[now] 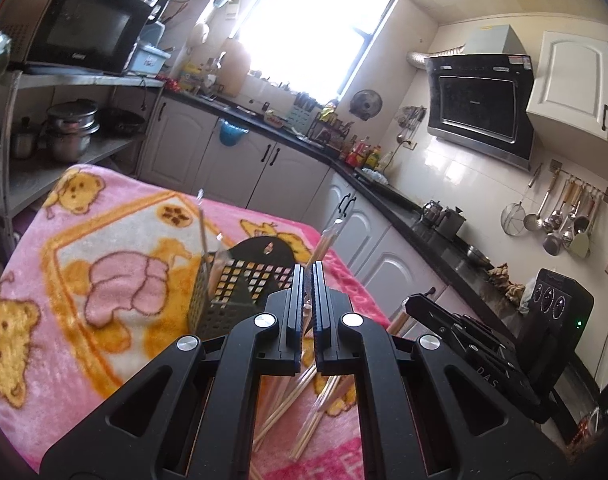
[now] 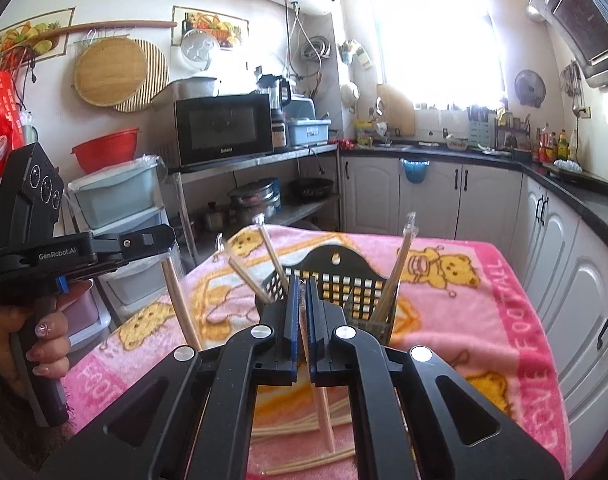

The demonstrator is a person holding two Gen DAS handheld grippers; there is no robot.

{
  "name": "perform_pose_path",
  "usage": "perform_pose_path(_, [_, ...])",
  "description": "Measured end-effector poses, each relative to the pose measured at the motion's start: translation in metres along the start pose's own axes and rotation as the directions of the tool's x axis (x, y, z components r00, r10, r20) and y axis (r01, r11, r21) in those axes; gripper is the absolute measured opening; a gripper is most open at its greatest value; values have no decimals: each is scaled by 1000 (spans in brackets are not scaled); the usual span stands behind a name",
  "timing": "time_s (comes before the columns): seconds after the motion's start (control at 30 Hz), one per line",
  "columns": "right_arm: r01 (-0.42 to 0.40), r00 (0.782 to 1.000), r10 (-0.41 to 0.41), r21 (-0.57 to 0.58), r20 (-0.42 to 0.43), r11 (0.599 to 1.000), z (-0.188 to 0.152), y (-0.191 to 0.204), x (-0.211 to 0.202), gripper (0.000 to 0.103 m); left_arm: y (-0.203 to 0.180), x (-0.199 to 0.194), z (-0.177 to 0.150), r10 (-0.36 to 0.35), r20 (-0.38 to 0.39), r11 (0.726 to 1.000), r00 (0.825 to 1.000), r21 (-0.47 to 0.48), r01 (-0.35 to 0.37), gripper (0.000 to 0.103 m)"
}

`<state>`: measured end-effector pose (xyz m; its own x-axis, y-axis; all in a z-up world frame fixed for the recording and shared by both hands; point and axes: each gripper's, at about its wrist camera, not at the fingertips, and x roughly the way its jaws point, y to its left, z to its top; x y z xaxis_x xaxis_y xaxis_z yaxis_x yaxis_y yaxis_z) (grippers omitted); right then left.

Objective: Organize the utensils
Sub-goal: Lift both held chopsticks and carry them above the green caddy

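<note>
Wooden chopstick (image 2: 319,408) pinched in each closed claw (image 1: 307,300) (tips hidden behind fingers (image 2: 292,312)).

Both grippers pointed slightly downward, side by side. The left gripper (image 1: 307,270) had its jaws closed, as did the right gripper (image 2: 302,282). A hand (image 2: 28,344) gripped the left handle.
</note>
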<state>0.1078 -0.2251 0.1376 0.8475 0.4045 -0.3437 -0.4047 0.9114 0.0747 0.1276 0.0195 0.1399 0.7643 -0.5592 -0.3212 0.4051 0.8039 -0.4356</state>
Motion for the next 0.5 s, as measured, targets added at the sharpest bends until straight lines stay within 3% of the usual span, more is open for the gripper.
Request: perform_pose_path(0.5, [24,996,-21,-28,90,999,31,-6,-2,4,-24,21,31,-60,47,998,997,32,58,2])
